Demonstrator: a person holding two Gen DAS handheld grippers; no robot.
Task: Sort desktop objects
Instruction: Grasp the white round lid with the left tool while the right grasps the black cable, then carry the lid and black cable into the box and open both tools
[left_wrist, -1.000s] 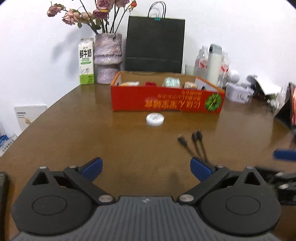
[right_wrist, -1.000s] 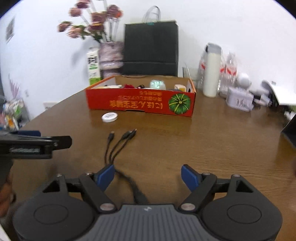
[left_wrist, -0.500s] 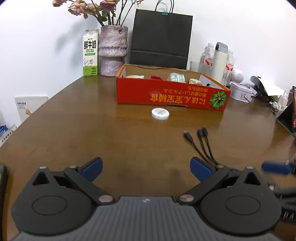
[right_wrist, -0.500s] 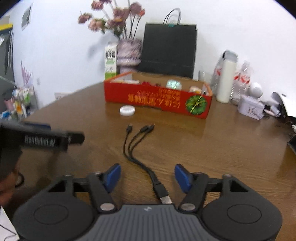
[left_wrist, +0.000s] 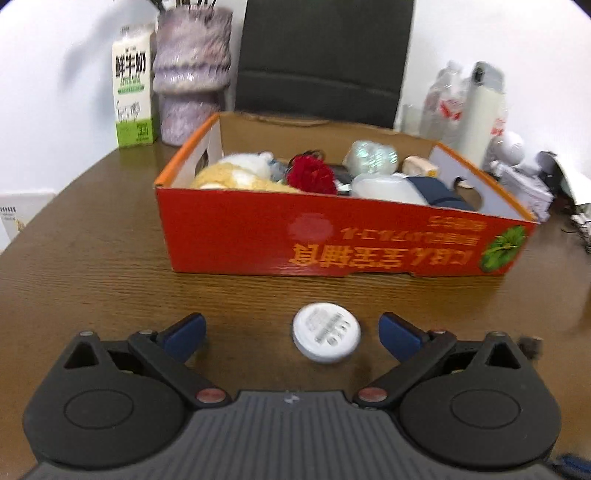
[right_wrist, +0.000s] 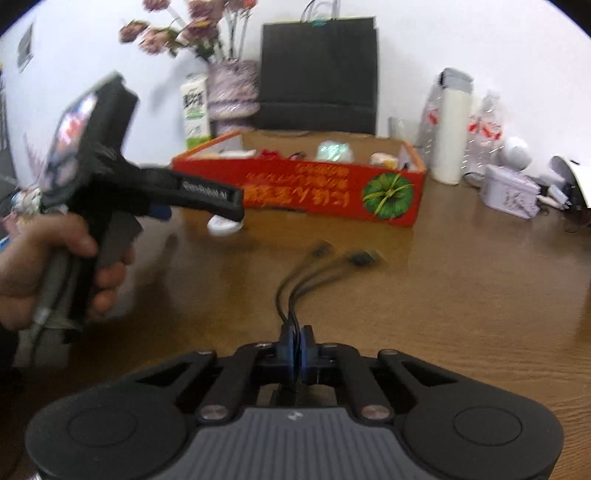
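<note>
The white round lid (left_wrist: 326, 336) lies flat on the brown wooden table (left_wrist: 92, 266), between the widely spread blue fingertips of the left gripper (left_wrist: 292, 331) and nearer the right one, touching neither; that gripper holds nothing. Just beyond the lid stands the red cardboard box (left_wrist: 332, 236), filled with a plush toy, a red pompom and other small items.

To the right, the right gripper (right_wrist: 297, 350) is clamped tight on the black multi-head cable (right_wrist: 295, 295), whose three plug ends fan out over the table toward the box. In the right wrist view the left gripper appears at the left, gripped by the person's hand (right_wrist: 48, 266), its tip over the lid.

Behind the box stand a milk carton (left_wrist: 133, 85), a purple vase (left_wrist: 192, 70) and a black paper bag (left_wrist: 321, 59); bottles sit far right.
</note>
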